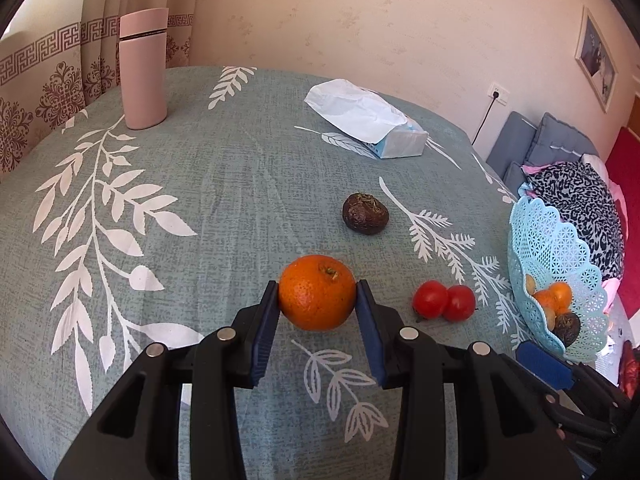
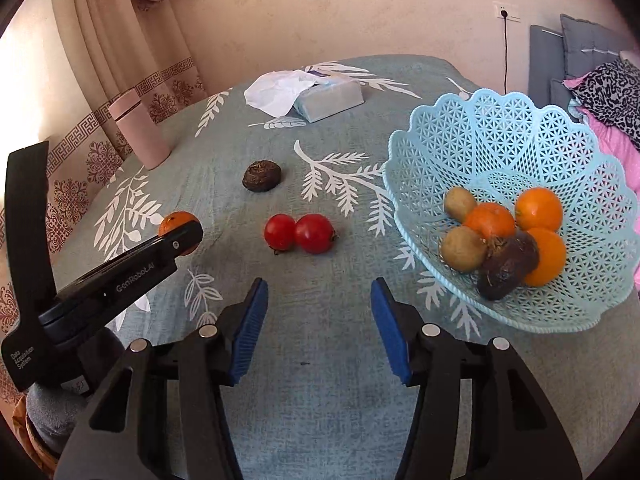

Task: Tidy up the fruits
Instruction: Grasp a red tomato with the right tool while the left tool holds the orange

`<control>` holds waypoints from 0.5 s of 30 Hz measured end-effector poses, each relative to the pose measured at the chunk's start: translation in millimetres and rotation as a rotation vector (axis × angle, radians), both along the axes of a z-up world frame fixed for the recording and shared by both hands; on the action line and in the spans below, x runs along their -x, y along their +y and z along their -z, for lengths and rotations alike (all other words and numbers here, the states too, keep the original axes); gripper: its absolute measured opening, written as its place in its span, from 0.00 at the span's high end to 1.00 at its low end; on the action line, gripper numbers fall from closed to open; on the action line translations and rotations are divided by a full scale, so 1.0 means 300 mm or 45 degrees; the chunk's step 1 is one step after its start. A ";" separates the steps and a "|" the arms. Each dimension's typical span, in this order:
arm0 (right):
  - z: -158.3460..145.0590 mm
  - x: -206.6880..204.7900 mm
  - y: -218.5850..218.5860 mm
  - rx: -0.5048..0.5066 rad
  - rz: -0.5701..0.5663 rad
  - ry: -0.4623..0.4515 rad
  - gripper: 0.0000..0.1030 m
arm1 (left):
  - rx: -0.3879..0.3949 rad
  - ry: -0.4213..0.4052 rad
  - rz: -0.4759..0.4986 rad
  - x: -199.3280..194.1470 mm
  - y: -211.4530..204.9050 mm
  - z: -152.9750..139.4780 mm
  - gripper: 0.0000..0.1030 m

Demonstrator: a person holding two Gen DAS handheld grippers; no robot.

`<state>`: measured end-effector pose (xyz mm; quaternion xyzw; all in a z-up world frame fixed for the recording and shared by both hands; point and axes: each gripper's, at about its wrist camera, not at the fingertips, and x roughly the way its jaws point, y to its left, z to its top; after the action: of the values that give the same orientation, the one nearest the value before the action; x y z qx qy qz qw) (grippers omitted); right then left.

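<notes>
1. Orange and dimpled, with a small green-brown stem scar on top, the mandarin [image 1: 317,292] sits clamped between the blue pads of the left gripper [image 1: 317,295], well left of the basket [image 1: 536,232].
2. The right gripper [image 2: 316,286] hangs wide apart with nothing in it, just left of the basket.
3. Two red tomatoes [image 2: 299,233] touch each other between mandarin and basket.
4. Only the right wrist view shows the basket's whole load: oranges, two tan fruits and a dark one.

Beige wall [image 1: 400,20], patterned curtain [image 1: 48,80], perhaps daylight.
</notes>
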<state>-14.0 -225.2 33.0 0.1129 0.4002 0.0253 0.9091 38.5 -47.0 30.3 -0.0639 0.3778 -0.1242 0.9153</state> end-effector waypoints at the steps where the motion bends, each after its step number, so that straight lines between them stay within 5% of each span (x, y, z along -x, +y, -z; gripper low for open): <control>1: 0.005 -0.023 0.006 0.006 -0.006 0.009 0.51 | 0.002 0.002 -0.004 -0.001 0.001 0.000 0.62; 15: 0.046 -0.196 0.079 0.157 -0.022 0.046 0.62 | 0.009 0.003 -0.039 0.000 0.014 -0.002 0.62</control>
<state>44.8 -201.6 19.3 0.0538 0.4184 0.0063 0.9067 38.4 -42.7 31.1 -0.0730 0.3775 -0.1114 0.9164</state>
